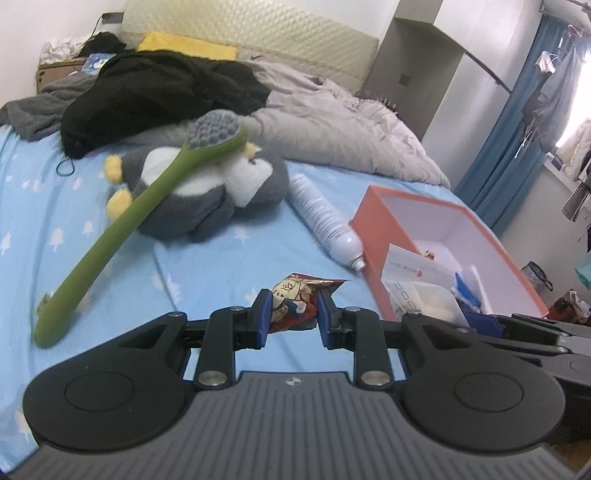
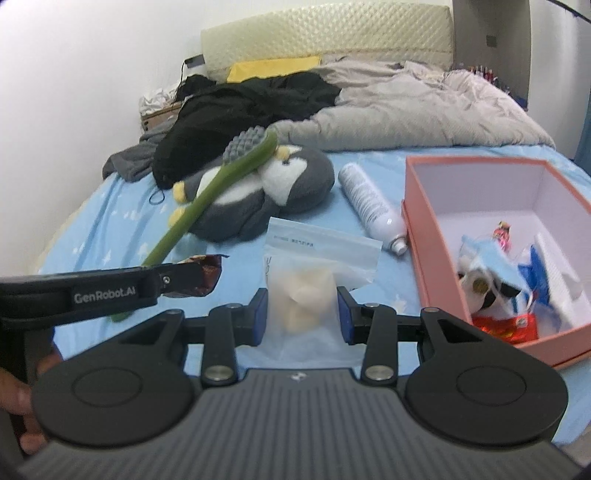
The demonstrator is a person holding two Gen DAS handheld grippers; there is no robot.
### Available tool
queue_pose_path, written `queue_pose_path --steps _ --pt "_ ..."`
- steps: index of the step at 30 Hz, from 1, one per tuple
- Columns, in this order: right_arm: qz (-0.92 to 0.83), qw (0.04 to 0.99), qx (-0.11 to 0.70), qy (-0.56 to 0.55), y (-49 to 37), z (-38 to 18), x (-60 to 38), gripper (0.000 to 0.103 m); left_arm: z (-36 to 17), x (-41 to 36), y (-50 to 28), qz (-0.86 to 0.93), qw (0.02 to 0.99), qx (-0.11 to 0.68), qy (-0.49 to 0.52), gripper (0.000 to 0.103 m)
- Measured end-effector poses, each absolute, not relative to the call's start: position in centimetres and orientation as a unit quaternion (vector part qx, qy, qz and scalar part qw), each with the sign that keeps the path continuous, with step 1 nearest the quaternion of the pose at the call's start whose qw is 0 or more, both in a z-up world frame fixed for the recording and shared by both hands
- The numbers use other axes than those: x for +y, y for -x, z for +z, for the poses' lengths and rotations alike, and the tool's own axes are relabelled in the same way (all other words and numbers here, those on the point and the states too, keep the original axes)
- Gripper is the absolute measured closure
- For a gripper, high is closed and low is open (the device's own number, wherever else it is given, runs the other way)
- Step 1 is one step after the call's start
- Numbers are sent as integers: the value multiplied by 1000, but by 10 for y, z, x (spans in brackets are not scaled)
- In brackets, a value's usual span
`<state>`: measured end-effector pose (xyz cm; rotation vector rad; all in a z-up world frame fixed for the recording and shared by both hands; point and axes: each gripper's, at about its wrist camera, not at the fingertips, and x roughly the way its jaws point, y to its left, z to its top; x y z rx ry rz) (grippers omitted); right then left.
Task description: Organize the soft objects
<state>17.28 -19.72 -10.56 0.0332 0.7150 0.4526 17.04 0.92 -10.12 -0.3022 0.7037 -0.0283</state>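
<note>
While clamped on stuff, hovered over the bed.
Left gripper pinched on crinkly snack packet, right gripper squeezing zip bag; probably best kept pinched till above pink box, dropped gently, clear of spray bottle.

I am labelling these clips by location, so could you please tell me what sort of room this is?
Most likely a bedroom: the items lie on a bed with a blue star-print sheet, a rumpled grey duvet and a padded headboard, and clothes hang by the blue curtain.
</note>
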Motion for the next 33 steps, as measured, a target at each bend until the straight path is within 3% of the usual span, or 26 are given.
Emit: queue_pose_path --steps 4,6,11,21,27,33 --pt "216 916 337 -19 -182 -91 -203 61 -86 3 -179 -24 931 334 148 75" --pt "214 919 331 -19 -185 -84 -205 61 -79 -2 -185 -31 932 330 146 85" --pt "207 925 317 -22 -197 -73 -214 61 -70 -13 -200 -42 936 323 133 88" --pt "202 899 389 -7 -196 -132 -210 61 -128 -3 -209 -42 904 393 161 87" --pt "200 881 430 -8 -188 -176 -200 61 -174 9 -211 -26 886 434 162 85" --pt "196 871 451 -14 -185 -202 -197 61 -207 12 -225 -12 879 450 155 70"
